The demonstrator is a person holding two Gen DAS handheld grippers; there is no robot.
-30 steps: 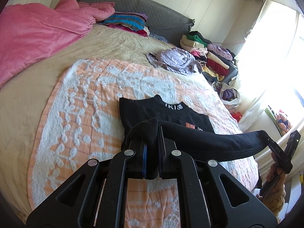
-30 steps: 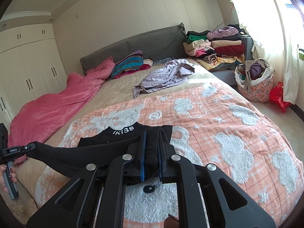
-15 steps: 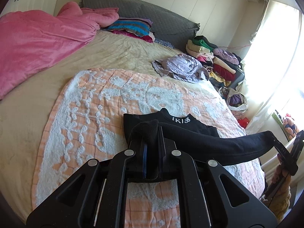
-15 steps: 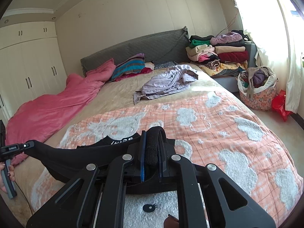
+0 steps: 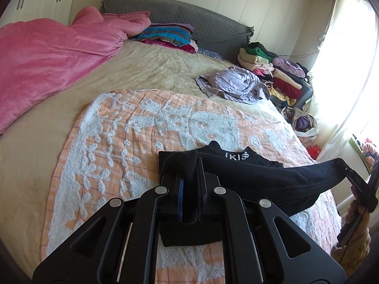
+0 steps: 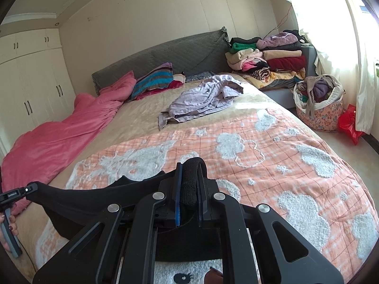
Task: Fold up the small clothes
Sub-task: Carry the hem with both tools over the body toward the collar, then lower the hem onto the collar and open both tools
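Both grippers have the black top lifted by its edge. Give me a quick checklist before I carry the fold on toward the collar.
1. Left gripper clamped on the black top: ok.
2. Right gripper clamped on the same edge: ok.
3. Edge stretched between grippers, no sag: ok.
4. Collar end flat on the orange blanket: ok.
5. Lilac garment clear of the fold: ok.
6. Lower layer smooth under the fold: cannot tell, hidden.

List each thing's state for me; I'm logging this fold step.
Black garment: hem lifted, stretched between both grippers, collar end lying on the blanket.
Left gripper: jaws shut on the black garment.
Right gripper: jaws shut on the black garment.
Lilac garment: crumpled, unfolded.
Wardrobe doors: closed.
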